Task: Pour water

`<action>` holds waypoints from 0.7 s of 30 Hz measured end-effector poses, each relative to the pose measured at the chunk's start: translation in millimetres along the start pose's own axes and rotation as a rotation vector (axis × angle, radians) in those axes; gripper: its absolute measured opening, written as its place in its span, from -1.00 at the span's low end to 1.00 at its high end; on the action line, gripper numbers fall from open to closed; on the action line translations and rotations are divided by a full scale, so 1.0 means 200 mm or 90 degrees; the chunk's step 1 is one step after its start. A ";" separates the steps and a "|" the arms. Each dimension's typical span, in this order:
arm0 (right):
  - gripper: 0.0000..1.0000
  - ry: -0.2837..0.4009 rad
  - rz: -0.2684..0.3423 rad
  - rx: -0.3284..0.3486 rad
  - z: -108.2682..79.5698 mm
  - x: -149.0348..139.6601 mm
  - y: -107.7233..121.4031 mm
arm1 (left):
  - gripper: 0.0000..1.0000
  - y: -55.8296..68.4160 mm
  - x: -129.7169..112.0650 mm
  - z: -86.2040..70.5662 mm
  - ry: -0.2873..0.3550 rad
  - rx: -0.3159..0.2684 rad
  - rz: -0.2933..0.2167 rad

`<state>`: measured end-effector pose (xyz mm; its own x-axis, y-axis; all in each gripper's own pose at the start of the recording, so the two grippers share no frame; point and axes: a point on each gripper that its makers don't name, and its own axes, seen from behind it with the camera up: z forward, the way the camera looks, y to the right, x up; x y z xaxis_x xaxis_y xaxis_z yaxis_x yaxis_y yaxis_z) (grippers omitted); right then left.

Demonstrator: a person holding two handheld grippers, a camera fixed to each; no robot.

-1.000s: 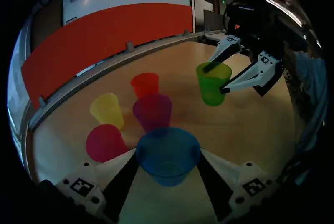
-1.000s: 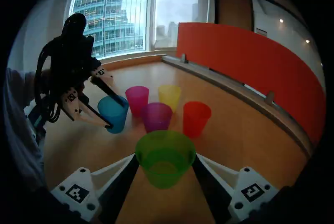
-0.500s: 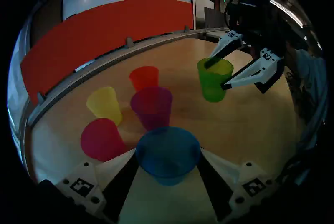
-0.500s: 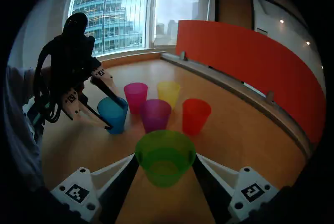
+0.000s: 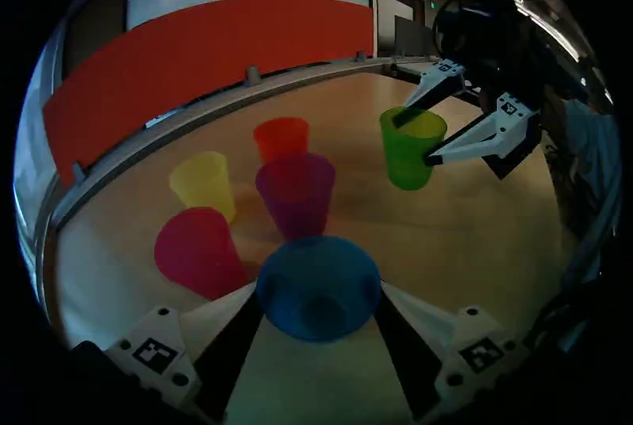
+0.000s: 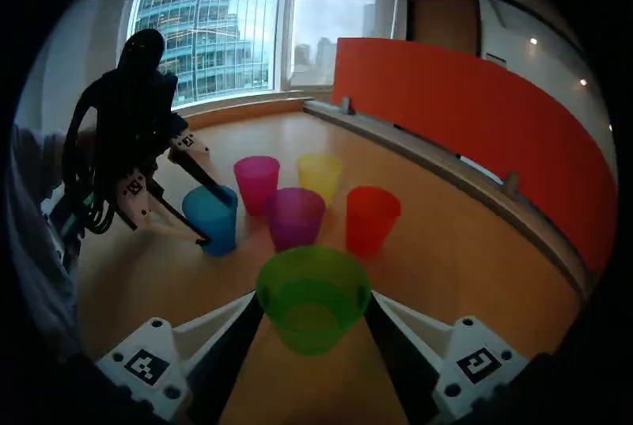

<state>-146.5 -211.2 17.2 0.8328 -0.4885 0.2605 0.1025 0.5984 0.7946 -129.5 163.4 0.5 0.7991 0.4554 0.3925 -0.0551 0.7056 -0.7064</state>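
Cups of translucent plastic are the things at hand. The blue cup (image 5: 318,286) sits upright, mouth open, in the left gripper (image 5: 318,292), whose jaws are set about a cup's width apart with a finger pressed on each side of its wall. The green cup (image 6: 313,297) is clamped the same way in the right gripper (image 6: 313,300), also upright; a paler patch shows at its bottom, but whether that is liquid cannot be told.

In the left gripper view the green cup is off to the right above the wooden table (image 5: 475,235), the other gripper's two white fingers closed on its rim and side. In the right gripper view the blue cup is at the left, low by the table top, gripped likewise.

Between the two held cups stands a cluster of four: purple cup (image 5: 295,194) nearest, red cup (image 5: 281,138) behind it, yellow cup (image 5: 204,184) and pink cup (image 5: 194,251) to the left, all upright and close together.

Square black-and-white markers (image 5: 155,354) sit on the finger bases; they carry patterns, not words. A red partition (image 5: 198,53) runs along the table's far edge, and a window (image 6: 206,21) faces glass towers.
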 end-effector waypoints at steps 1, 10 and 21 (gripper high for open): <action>0.81 0.000 -0.001 0.000 0.00 0.00 0.00 | 0.77 0.00 -0.01 0.00 -0.002 0.001 -0.002; 0.81 -0.005 -0.001 -0.001 0.02 -0.02 -0.01 | 0.92 -0.01 -0.05 -0.02 -0.009 0.004 -0.005; 0.81 -0.021 0.002 0.000 0.07 -0.08 -0.03 | 0.96 -0.03 -0.13 -0.09 -0.026 0.019 -0.009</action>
<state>-167.9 -215.2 15.0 0.8144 -0.5079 0.2807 0.1004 0.5998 0.7938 -139.9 137.9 -16.8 0.7752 0.4660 0.4265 -0.0624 0.7283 -0.6824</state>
